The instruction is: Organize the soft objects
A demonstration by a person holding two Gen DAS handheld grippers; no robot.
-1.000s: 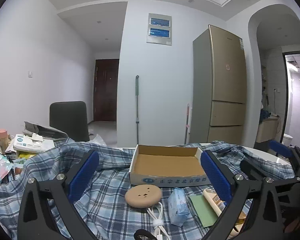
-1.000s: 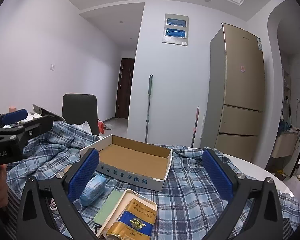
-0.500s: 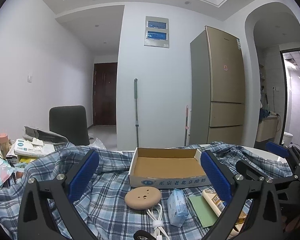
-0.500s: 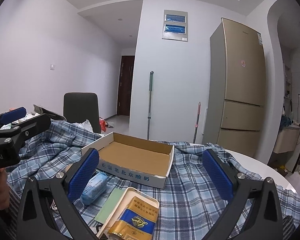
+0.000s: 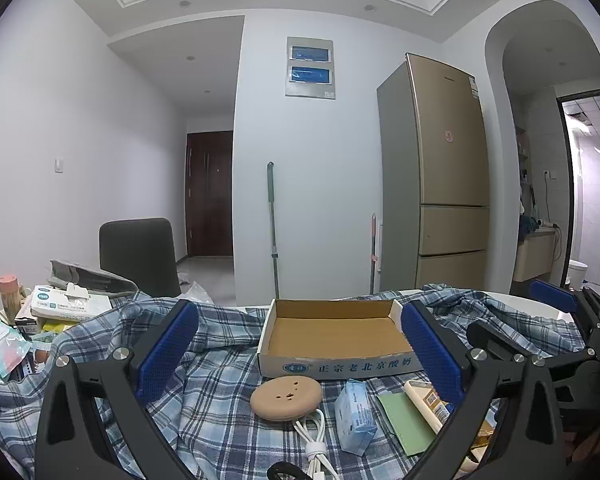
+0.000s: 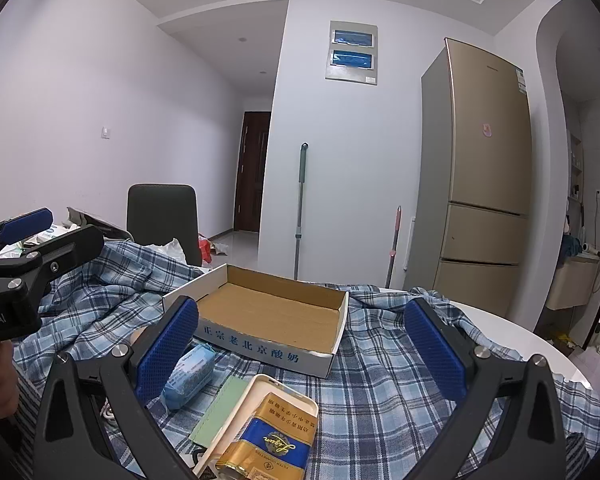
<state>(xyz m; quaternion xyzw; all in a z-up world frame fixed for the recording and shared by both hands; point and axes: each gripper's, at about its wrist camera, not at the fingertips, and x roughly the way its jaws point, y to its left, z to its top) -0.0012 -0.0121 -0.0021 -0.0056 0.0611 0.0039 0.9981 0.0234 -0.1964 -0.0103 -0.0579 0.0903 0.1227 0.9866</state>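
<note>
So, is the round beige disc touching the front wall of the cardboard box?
Apart. In the left wrist view a strip of plaid cloth shows between the round beige disc and the cardboard box.

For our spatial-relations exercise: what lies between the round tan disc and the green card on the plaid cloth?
In the left wrist view, a pale blue tissue pack lies between the round tan disc and the green card, on the plaid cloth.
</note>
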